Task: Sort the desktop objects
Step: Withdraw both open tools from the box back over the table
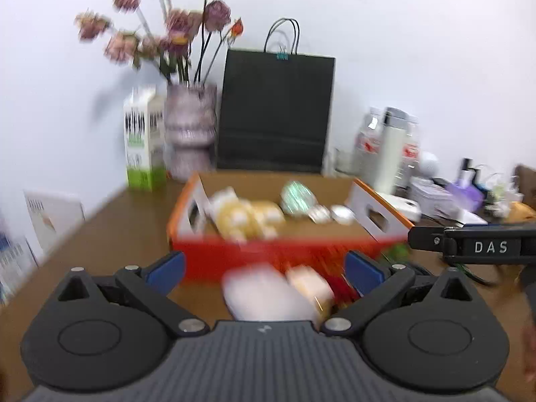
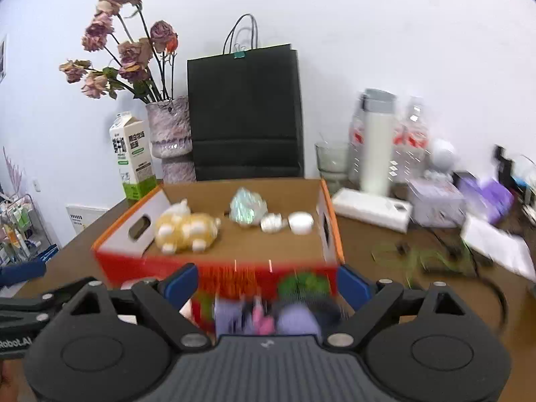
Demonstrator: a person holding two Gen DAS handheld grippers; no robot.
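Blue-padded fingers of the left gripper [image 1: 264,269] stand wide apart, nearest the left camera. Between them, low on the wooden table [image 1: 110,221], lies a blurred white packet [image 1: 264,296] with a tan item [image 1: 310,284] touching its right side; no finger touches either. Their shape and long axis are too blurred to tell.

Just beyond sits an open box [image 1: 274,251] with a red front wall and white end flaps with hand slots. Its long axis runs left to right across both views. Inside, from left to right, are a yellow plush toy [image 2: 186,231] lying on its side lengthwise along the box, a shiny pale-green crumpled object [image 2: 248,207], a small silvery piece [image 2: 272,223] and a white round piece [image 2: 300,222].

From the right camera, the right gripper [image 2: 266,283] is also spread wide, holding nothing. Between its fingers, against the box front, sits a blurred cluster of purple, pink and green things [image 2: 268,318]; what they are I cannot tell.

Behind the box stand a milk carton [image 2: 132,157], a vase [image 2: 171,134] of dried roses, and a black paper bag [image 2: 244,110]. To the right are bottles [image 2: 378,140] and a glass [image 2: 333,160].
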